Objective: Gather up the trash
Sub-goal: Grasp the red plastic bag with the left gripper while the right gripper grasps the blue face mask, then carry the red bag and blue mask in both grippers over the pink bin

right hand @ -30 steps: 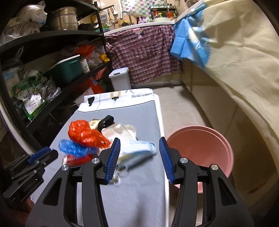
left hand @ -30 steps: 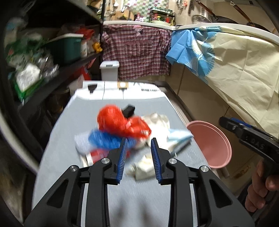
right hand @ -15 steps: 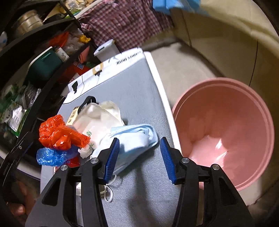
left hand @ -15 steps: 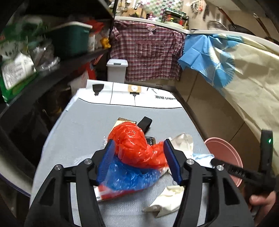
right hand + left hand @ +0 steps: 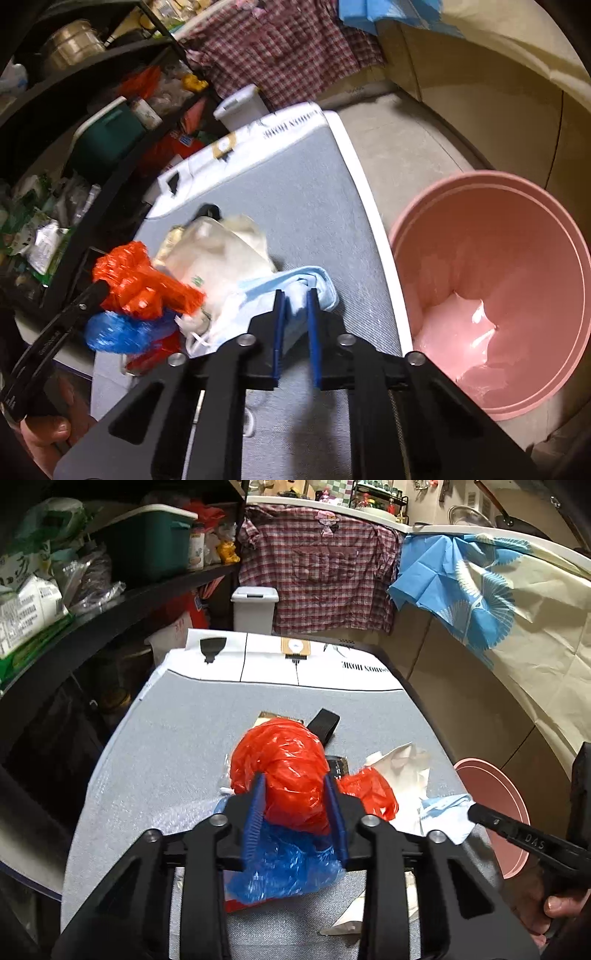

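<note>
A pile of trash lies on the grey table top [image 5: 177, 746]. A crumpled red plastic bag [image 5: 284, 760] sits on a blue plastic bag [image 5: 284, 867]. My left gripper [image 5: 293, 790] has its blue pads on both sides of the red bag and pinches it. A white bag [image 5: 218, 254] and a light blue face mask [image 5: 295, 284] lie to the right. My right gripper [image 5: 295, 299] is nearly closed on a fold of the mask. The red bag [image 5: 136, 280] and blue bag [image 5: 118, 332] show in the right wrist view too.
A pink plastic basin [image 5: 498, 288] stands on the floor right of the table, also in the left wrist view [image 5: 491, 805]. Dark shelves with goods [image 5: 74, 590] run along the left. A small white bin [image 5: 255, 607] and a hanging plaid shirt [image 5: 321, 568] stand beyond the table.
My left gripper moved forward and closed on the red bag. My right gripper dropped onto the face mask and closed from wide open to a narrow gap.
</note>
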A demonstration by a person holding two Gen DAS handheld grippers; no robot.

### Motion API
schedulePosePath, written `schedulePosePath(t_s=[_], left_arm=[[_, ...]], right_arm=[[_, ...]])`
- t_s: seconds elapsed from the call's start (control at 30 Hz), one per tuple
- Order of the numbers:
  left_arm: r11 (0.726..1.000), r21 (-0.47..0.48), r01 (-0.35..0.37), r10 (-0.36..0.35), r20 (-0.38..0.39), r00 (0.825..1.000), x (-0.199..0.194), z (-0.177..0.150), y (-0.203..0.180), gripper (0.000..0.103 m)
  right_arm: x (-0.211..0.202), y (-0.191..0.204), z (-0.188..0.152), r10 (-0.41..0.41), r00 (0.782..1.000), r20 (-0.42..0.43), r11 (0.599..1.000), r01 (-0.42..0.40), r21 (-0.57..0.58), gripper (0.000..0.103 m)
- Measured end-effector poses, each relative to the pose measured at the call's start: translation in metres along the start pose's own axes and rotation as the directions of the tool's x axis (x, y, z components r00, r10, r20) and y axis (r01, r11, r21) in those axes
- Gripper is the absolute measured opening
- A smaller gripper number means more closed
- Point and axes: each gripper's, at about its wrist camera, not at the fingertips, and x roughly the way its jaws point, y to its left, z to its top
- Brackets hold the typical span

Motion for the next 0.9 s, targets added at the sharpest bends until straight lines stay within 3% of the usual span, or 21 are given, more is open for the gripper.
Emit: schedulePosePath(t_s=[0.3, 0.47, 0.9], left_arm=[[1.0, 0.021, -0.003, 0.002, 0.061, 0.998, -0.026, 0.007, -0.003, 0.025], [1.0, 0.017, -0.005, 0.003, 0.098, 0.995, -0.045, 0.012, -0.001, 0.025], [0.999, 0.028, 0.022, -0.026, 0.143, 0.989, -0.089, 0.009, -0.001, 0.025]], right_arm=[[-0.048, 0.025, 0.009, 0.087, 0.984, 0.154, 0.993, -0.073, -0.09, 0.005], [-0.076, 0.044, 0.006, 0.111, 0.967, 0.23, 0.982, -0.071, -0.177, 0.005], [-0.117, 0.062, -0.002, 0.094, 0.957, 0.273, 0.971, -0.027, -0.239, 0.005]])
